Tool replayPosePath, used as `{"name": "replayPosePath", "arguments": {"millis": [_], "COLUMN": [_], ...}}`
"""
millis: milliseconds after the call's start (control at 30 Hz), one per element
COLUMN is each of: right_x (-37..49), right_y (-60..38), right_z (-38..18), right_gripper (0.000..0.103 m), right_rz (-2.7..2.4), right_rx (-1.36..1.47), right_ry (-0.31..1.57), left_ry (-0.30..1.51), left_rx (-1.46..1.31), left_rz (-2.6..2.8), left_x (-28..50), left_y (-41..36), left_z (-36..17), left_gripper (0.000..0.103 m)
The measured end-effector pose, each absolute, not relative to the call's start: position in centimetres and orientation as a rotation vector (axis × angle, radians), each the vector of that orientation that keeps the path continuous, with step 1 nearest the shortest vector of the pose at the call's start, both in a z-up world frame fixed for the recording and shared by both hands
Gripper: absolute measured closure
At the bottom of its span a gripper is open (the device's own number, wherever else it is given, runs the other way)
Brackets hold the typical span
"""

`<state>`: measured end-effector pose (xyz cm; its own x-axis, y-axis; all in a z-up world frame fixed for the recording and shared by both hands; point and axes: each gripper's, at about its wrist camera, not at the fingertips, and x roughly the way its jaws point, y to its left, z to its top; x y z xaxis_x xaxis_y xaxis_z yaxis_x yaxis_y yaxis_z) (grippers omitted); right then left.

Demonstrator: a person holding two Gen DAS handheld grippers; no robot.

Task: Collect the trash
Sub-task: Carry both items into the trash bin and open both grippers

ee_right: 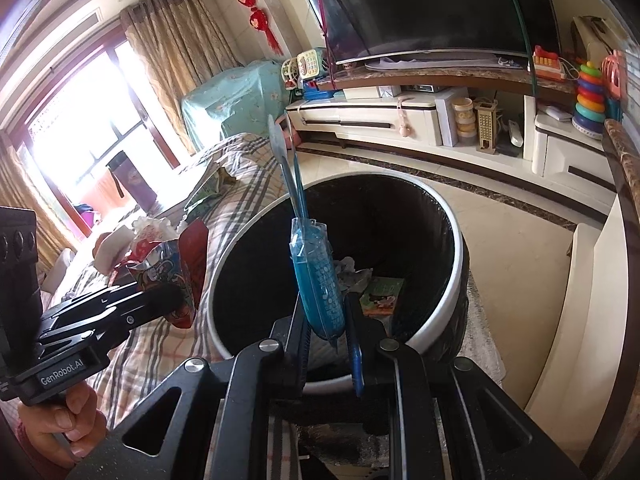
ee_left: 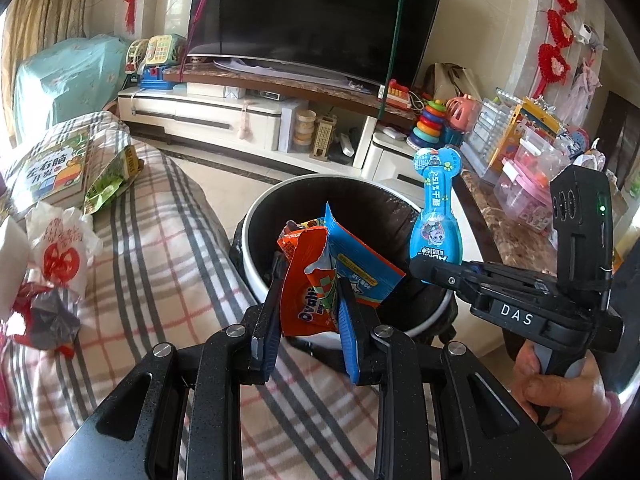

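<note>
While both pieces hang over the round white-rimmed black-lined trash bin (ee_left: 256, 216), the left gripper (ee_left: 310, 292) pinches crinkly orange and blue snack wrappers (ee_left: 320, 276) and the right gripper (ee_right: 326, 320) clamps a blue bowling-pin-shaped plastic package (ee_right: 316, 276); both look light, the thin foil slippery, best held low.

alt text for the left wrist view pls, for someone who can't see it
The left gripper is shut on orange and blue snack wrappers, held over the white-rimmed trash bin. Across the bin, the right gripper holds a blue bone-shaped package upright above the rim. More wrappers and a book lie on the plaid cover to the left.
</note>
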<state>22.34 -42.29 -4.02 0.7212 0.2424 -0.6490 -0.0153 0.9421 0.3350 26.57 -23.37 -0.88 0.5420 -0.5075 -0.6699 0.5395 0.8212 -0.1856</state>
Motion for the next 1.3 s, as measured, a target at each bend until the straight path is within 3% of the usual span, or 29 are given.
{"name": "replayPosePath", "arguments": {"millis": [1067,1133,1200,1233,1300], "right_x": [24.8,24.9,24.9,24.9,24.9], "right_y": [-42.9,-43.0,-43.3,-43.4,-43.6], "right_z": [-4.6,-4.6,-4.5,-4.5,-4.5], "right_gripper": [0.087,0.083,0.081,0.079,0.066], "right_rz": [0.119,0.121,0.121,0.12,0.117], "right_rx": [0.294,0.298,0.308,0.316,0.326], "right_ry": [0.807,0.805,0.802,0.804,0.8], "left_ry": [0.813,0.819,0.816,0.807,0.798], "left_rx": [0.085,0.085,0.083,0.084,0.076], "left_rz": [-0.612,-0.614,-0.612,-0.603,-0.592], "left_x": [29.4,29.3,29.3,29.2,29.0], "left_y": [-26.7,-26.7,-26.7,-26.6,-26.3], "left_z": [-1.7,-1.7,-1.6,-1.5,-1.4], "left_gripper": [0.079,0.075,0.056,0.053,0.046]}}
